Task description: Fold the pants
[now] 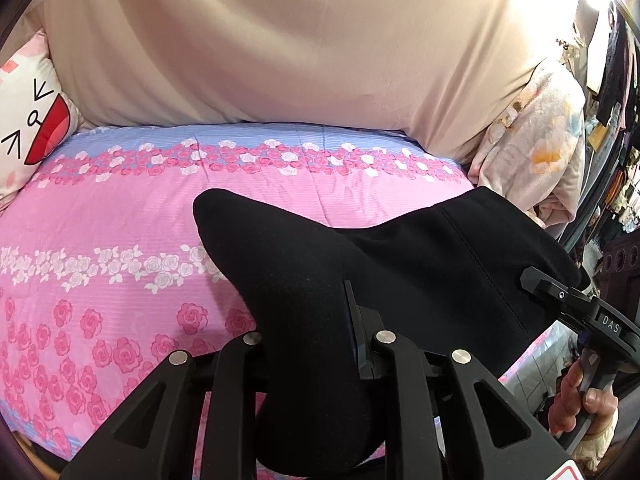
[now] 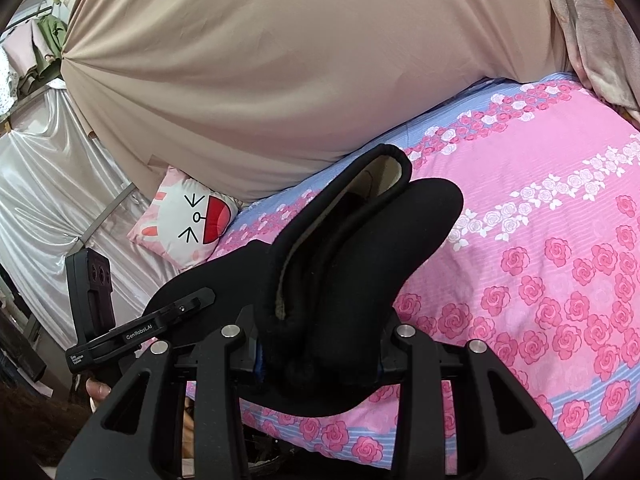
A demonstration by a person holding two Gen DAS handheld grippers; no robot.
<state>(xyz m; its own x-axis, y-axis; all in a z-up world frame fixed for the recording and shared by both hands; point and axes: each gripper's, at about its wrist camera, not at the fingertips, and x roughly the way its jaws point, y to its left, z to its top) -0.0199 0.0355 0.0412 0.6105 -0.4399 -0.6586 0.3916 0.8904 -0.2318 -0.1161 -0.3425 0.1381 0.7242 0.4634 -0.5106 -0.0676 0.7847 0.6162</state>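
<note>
The black pants (image 1: 400, 280) hang lifted above the pink rose-print bed (image 1: 120, 216), stretched between both grippers. My left gripper (image 1: 316, 332) is shut on a thick fold of the pants. The right gripper (image 1: 540, 280) shows at the right of the left wrist view, clamped on the other end. In the right wrist view my right gripper (image 2: 320, 360) is shut on the bunched waistband of the pants (image 2: 352, 240), whose pale lining shows. The left gripper (image 2: 192, 300) appears at the left, gripping the cloth.
A beige drape (image 1: 300, 40) hangs behind the bed (image 2: 540, 220). A white bunny cushion (image 1: 32, 120) lies at the bed's far left, also in the right wrist view (image 2: 188, 220). Flowered blankets (image 1: 532, 148) pile at the right. Clothes racks stand beyond.
</note>
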